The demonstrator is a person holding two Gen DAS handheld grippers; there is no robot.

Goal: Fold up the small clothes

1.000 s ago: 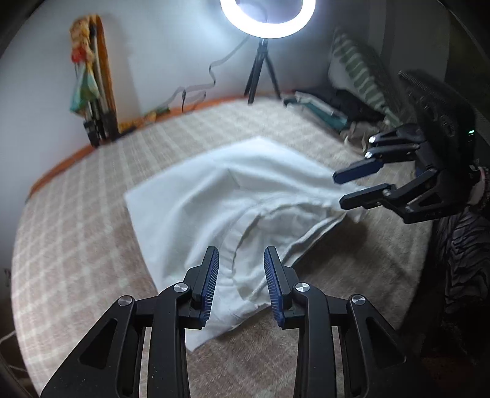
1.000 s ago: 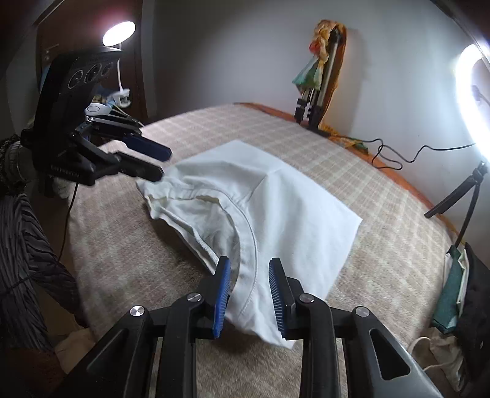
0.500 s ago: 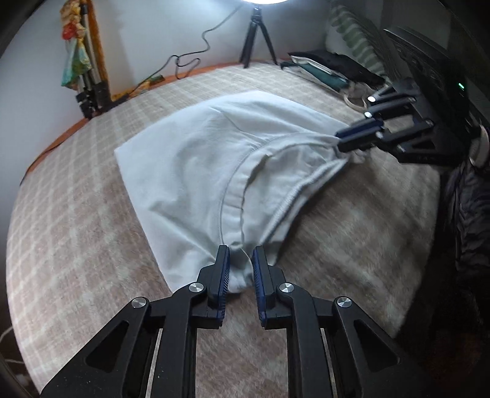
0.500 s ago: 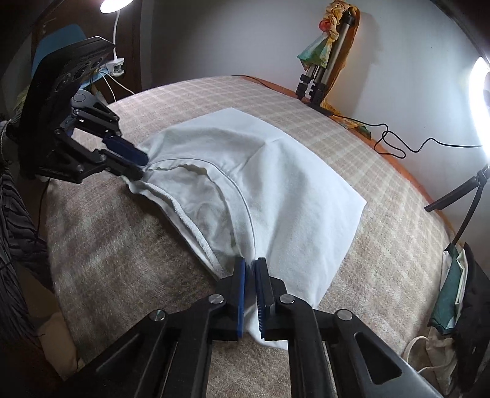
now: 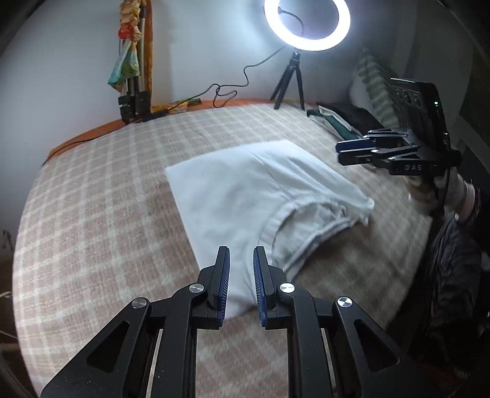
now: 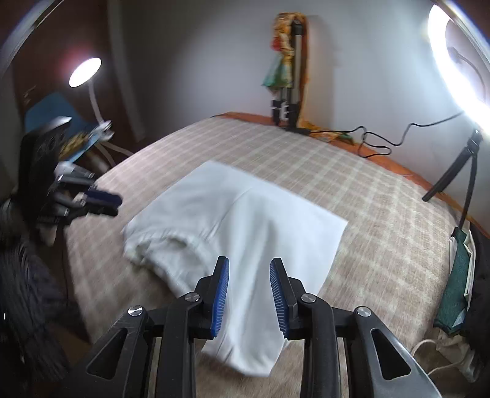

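Observation:
A white garment (image 5: 245, 189) lies flat on the checked bedspread (image 5: 92, 214), its open hem turned toward me. My left gripper (image 5: 242, 284) hovers just over the garment's near corner; its blue pads stand a narrow gap apart with nothing pinched. From the right wrist view the left gripper (image 6: 113, 205) sits off the garment's (image 6: 245, 220) left corner, apart from it. My right gripper (image 6: 249, 294) hangs above the cloth's near edge, jaws opening and holding nothing. In the left wrist view the right gripper (image 5: 340, 153) floats clear of the far right corner.
A ring light (image 5: 306, 24) on a small tripod stands at the bed's far edge, its cable trailing along the wall. A tall stand (image 5: 134, 76) draped with coloured cloth is at the back. Folded clothes (image 6: 456, 281) lie at the right edge, and a desk lamp (image 6: 84, 72) glows at the left.
Half a second ago each gripper was shut on a corner of the hem, holding it stretched. Both have let go and drawn back, and the garment has settled flat.

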